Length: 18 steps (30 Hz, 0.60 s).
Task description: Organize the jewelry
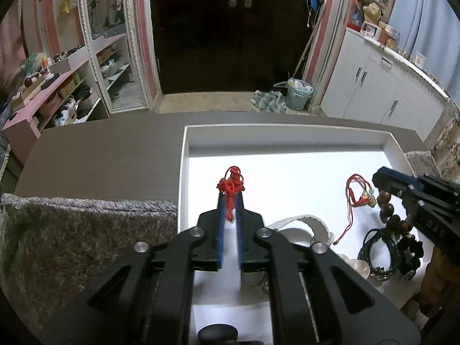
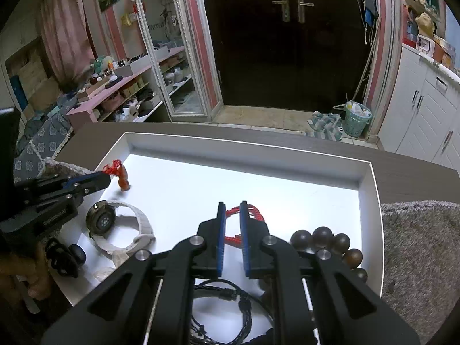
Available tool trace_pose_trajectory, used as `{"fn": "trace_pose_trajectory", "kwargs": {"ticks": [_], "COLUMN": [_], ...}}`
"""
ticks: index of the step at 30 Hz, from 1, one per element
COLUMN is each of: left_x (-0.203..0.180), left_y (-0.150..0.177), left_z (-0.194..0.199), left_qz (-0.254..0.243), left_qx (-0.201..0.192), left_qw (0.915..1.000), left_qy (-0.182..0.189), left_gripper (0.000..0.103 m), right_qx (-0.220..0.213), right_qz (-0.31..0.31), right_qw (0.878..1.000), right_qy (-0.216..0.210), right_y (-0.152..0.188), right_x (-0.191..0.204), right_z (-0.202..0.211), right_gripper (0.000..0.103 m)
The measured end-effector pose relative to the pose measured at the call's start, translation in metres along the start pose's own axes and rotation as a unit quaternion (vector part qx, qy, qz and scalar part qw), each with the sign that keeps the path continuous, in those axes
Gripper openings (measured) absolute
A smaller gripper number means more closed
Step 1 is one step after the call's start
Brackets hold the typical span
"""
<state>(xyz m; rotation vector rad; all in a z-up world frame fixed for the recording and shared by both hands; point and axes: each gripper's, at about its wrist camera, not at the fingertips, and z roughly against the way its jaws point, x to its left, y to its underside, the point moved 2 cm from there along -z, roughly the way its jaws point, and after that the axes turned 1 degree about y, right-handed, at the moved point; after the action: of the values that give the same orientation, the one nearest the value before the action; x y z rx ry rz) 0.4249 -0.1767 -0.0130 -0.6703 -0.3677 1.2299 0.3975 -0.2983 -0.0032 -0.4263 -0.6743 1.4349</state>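
Note:
My left gripper (image 1: pixel 230 194) is shut on a red knotted cord charm (image 1: pixel 231 184) and holds it above the white tray (image 1: pixel 287 133); in the right wrist view the charm (image 2: pixel 119 174) hangs from the left gripper (image 2: pixel 106 176), with a reddish pendant below. My right gripper (image 2: pixel 232 204) is shut on a red braided cord bracelet (image 2: pixel 253 212) over the tray floor (image 2: pixel 287 195). The right gripper (image 1: pixel 382 176) also shows in the left wrist view. A watch with a white strap (image 2: pixel 115 227), dark wooden beads (image 2: pixel 325 240) and a black cord bracelet (image 2: pixel 227 310) lie in the tray.
The tray sits on a grey table (image 1: pixel 100 158). A grey fuzzy mat (image 1: pixel 72 244) lies left of the tray and another (image 2: pixel 422 244) to its right. A red string bracelet (image 1: pixel 356 201) and dark blue bracelets (image 1: pixel 385 253) lie in the tray.

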Motion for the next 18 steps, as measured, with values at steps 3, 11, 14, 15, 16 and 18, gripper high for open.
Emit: {"fn": "trace_pose_trajectory", "kwargs": {"ticks": [3, 11, 14, 15, 16, 18], "left_x": [0.001, -0.003, -0.014, -0.016, -0.018, -0.017], "left_y": [-0.001, -0.011, -0.001, 0.006, 0.014, 0.040], "left_z": [0.007, 0.051, 0.081, 0.090, 0.099, 0.118], "left_qz": [0.001, 0.002, -0.013, -0.020, -0.026, -0.033], "left_qx": [-0.008, -0.053, -0.069, -0.074, -0.078, -0.078], "left_qw": [1.0000, 0.9985, 0.9974, 0.9968, 0.9963, 0.9960], "left_qy": [-0.004, -0.013, -0.017, -0.022, -0.026, -0.028], "left_gripper": [0.031, 0.038, 0.047, 0.049, 0.050, 0.050], "right_qx": [-0.001, -0.051, -0.073, -0.076, -0.078, -0.080], "right_qz": [-0.001, -0.008, -0.004, 0.001, 0.006, 0.012], "right_qw": [1.000, 0.999, 0.997, 0.997, 0.997, 0.996], "right_qy": [-0.003, 0.000, 0.007, 0.011, 0.016, 0.026], "right_y": [0.001, -0.011, -0.006, 0.000, 0.005, 0.026], "right_x": [-0.001, -0.006, -0.010, -0.011, -0.013, -0.021], "right_z": [0.002, 0.052, 0.091, 0.103, 0.112, 0.135], "right_gripper": [0.010, 0.010, 0.011, 0.011, 0.011, 0.021]}}
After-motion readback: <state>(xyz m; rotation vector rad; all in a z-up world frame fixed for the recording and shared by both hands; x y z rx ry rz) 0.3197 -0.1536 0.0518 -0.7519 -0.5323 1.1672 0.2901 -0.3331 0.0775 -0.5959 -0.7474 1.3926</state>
